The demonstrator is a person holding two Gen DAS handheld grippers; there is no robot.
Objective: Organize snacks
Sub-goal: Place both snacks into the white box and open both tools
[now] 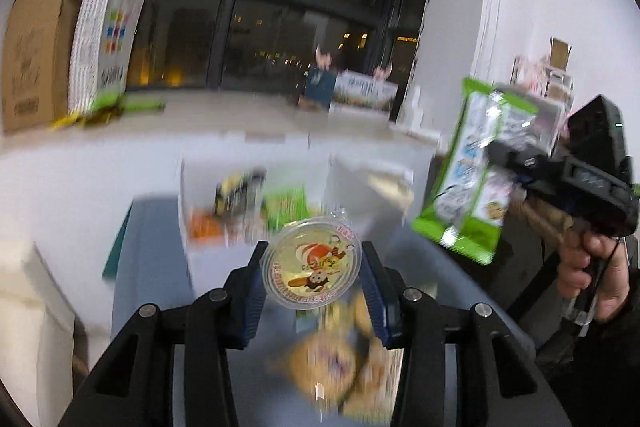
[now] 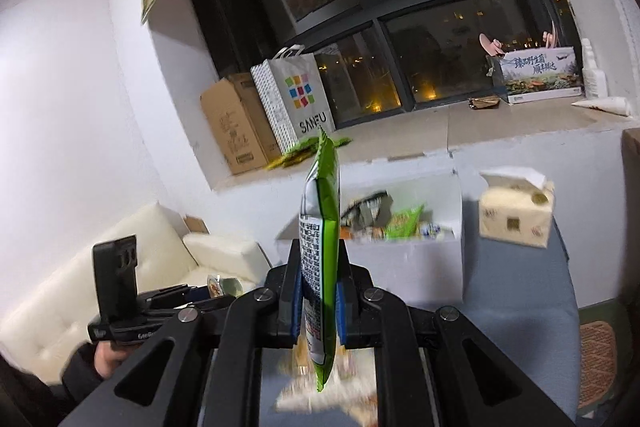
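Held aloft over a grey-blue desk (image 2: 520, 291): in the left gripper (image 1: 314, 273), a round clear-plastic jelly cup with a cartoon-printed foil lid (image 1: 311, 263), fingers closed on its opposite sides; in the right gripper (image 2: 320, 297), a flat green-and-white foil snack packet (image 2: 320, 251), pinched edge-on near its lower half. Beyond both, an open white storage box (image 2: 424, 259) already stocked with mixed snacks, beside a pale tissue pack (image 2: 516, 213). Below, blurred, more loose tan packets (image 1: 340, 363) on the desk. Likely light, both. Cup probably rigid but slick and crushable at the rim, best taken across its walls; packet soft, crinkly, apt to slip or swing, best gripped mid-body or at the sealed edge.
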